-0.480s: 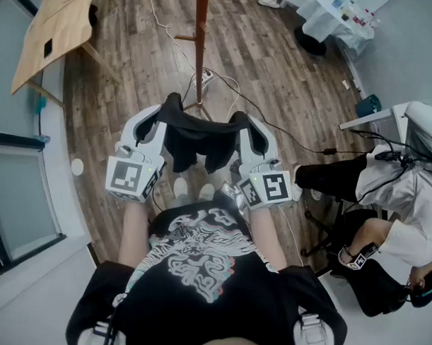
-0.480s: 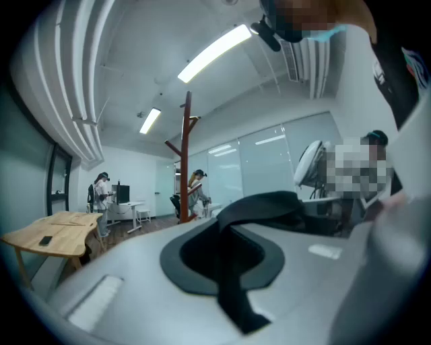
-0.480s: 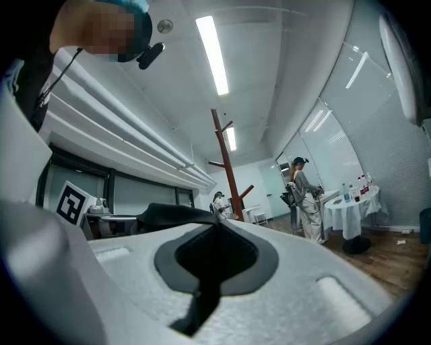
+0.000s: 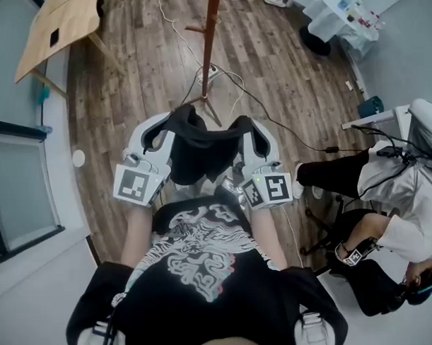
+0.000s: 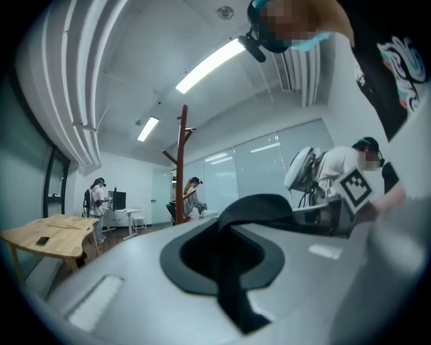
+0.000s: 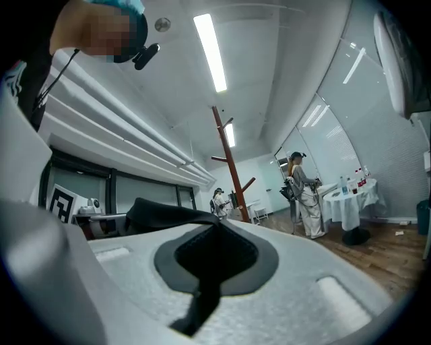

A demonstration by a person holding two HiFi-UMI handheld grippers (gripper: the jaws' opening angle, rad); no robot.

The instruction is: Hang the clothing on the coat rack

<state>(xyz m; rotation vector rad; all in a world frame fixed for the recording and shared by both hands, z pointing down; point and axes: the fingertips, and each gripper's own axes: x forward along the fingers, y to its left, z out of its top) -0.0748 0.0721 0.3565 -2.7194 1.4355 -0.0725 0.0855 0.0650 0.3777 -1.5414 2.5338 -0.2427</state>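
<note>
Left tongs [image 4: 163,129] and right tongs [image 4: 250,132] clamp the garment [image 4: 199,152], stretched crosswise between them. Coat rack [image 4: 208,41] stands dead ahead, equidistant.

- left gripper [image 4: 163,131] and right gripper [image 4: 251,133] sit side by side ahead of the holder's chest, apart.
- clothing [image 4: 197,152] spans between them: one end pinched in each gripper's jaws, middle sagging below.
- coat rack [image 4: 208,41] is straight ahead, beyond the clothing, not touching it.
- power strip [image 4: 208,74] is on the floor [image 4: 134,95] by the rack's foot; cable [image 4: 288,132] runs off right.
- desk [image 4: 57,21] is ahead-left.
- table [image 4: 333,15] is ahead-right, bottles on it.
- seated person [image 4: 396,189] is to the right, near the right gripper.
</note>
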